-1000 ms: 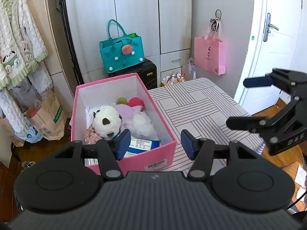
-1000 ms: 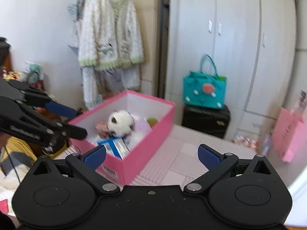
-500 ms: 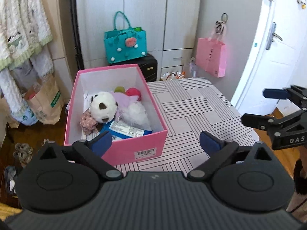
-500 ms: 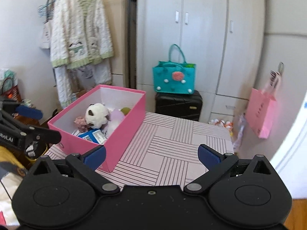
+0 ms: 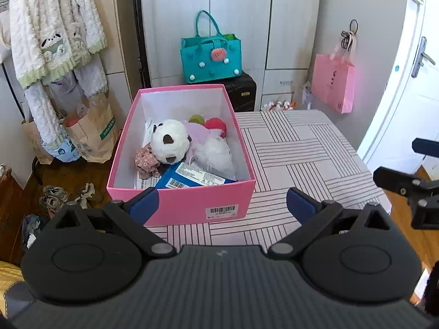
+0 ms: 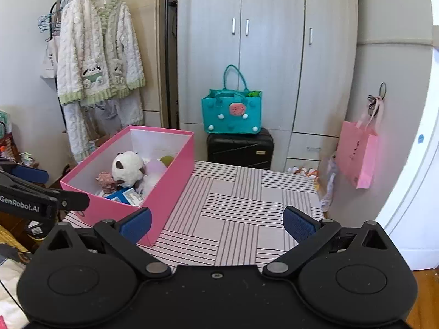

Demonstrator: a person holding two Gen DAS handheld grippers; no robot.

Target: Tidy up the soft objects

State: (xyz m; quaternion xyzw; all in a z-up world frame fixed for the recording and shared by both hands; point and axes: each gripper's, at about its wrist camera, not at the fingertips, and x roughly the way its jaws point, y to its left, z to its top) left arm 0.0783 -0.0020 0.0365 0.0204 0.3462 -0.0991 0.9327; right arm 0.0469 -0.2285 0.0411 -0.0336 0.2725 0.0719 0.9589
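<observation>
A pink box (image 5: 181, 208) (image 6: 175, 161) stands on the left side of a striped table (image 5: 296, 150) (image 6: 241, 205). Inside lie a white panda plush (image 5: 170, 140) (image 6: 127, 168), a pink floral cloth (image 5: 145, 161), a white fluffy piece (image 5: 216, 153), a green ball (image 5: 196, 119), a red ball (image 5: 215, 124) and a blue packet (image 5: 192, 178). My left gripper (image 5: 222, 204) is open and empty, hovering before the box's front wall. My right gripper (image 6: 216, 223) is open and empty above the table's near edge, to the right of the box.
A teal bag (image 5: 211, 54) sits on a black suitcase (image 6: 240, 148) behind the table. A pink paper bag (image 5: 334, 82) hangs on the wall at right. A white robe (image 6: 98, 57) hangs at left, with paper bags (image 5: 93, 131) on the floor.
Both grippers have pulled back and up from the box. The left gripper's jaws have opened wider. The box's contents have not moved.
</observation>
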